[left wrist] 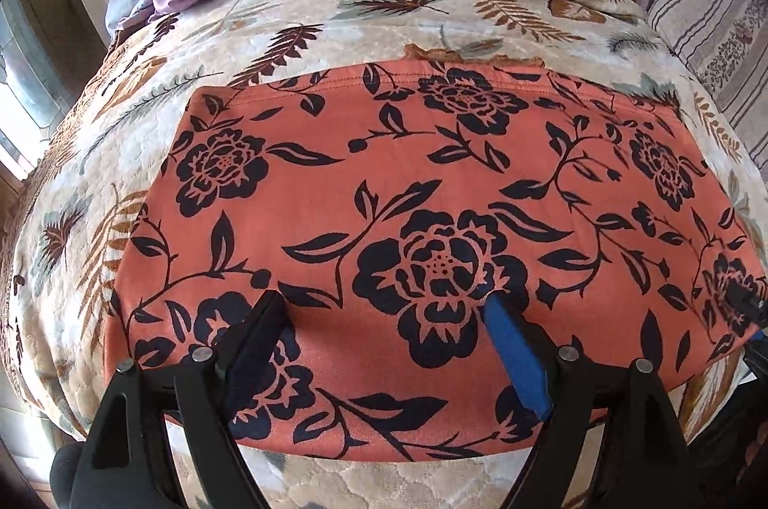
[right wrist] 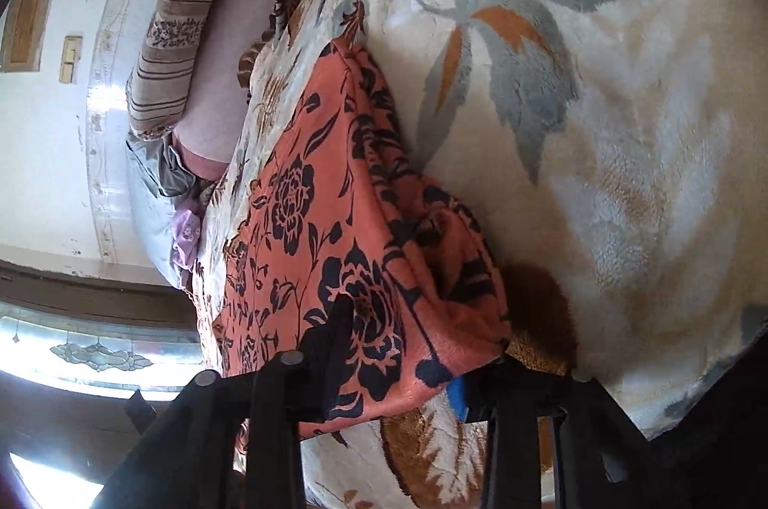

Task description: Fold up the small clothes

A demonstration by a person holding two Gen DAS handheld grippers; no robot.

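Both grippers are spread apart, the left gripper [left wrist: 384,307] over and the right gripper [right wrist: 398,345] straddling the soft, limp orange black-flowered cloth [left wrist: 408,192], best pinched at corners.

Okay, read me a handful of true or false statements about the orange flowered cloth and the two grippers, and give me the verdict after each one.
1. The orange cloth has a black flower print. True.
2. The cloth lies on a bare wooden table. False: it lies on a cream blanket with a leaf pattern.
3. The left gripper has its fingers spread wide over the cloth. True.
4. The right gripper is far from the cloth. False: the cloth's edge sits between its fingers, with one black finger over the fabric.
5. The cloth is rolled into a ball. False: in the left wrist view it lies spread flat.
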